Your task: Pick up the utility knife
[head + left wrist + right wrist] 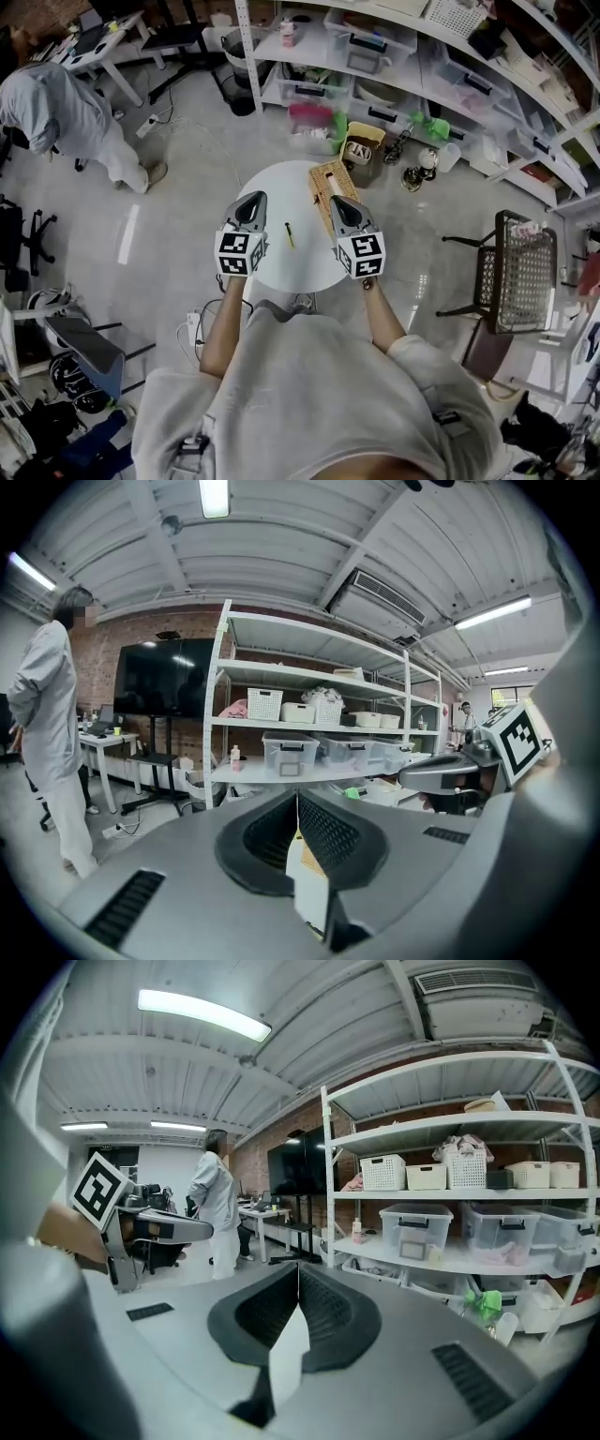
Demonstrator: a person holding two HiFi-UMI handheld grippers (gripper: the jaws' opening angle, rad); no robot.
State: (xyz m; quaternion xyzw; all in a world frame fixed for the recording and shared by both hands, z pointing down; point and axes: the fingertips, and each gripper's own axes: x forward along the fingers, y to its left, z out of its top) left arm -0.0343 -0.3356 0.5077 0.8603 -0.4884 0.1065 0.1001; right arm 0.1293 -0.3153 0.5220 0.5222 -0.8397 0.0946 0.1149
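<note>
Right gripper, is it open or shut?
Shut. The right gripper has its two jaws pressed together at the tips, with nothing between them.

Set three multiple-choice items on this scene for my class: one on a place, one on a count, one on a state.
1. Where does the utility knife lie?
A. on a shelf
B. on the round white table
C. on the floor

2. How many grippers does the person hold over the table?
A. one
B. two
C. three

3. How do the jaws of the right gripper stand?
A. wide apart
B. closed on the knife
C. together, with nothing between them

Answers:
1 B: in the head view the knife rests on the tabletop, between the two grippers.
2 B: the left gripper and the right gripper are both over the table, one in each hand.
3 C: the right gripper view shows the two pads meeting with nothing between them.
</note>
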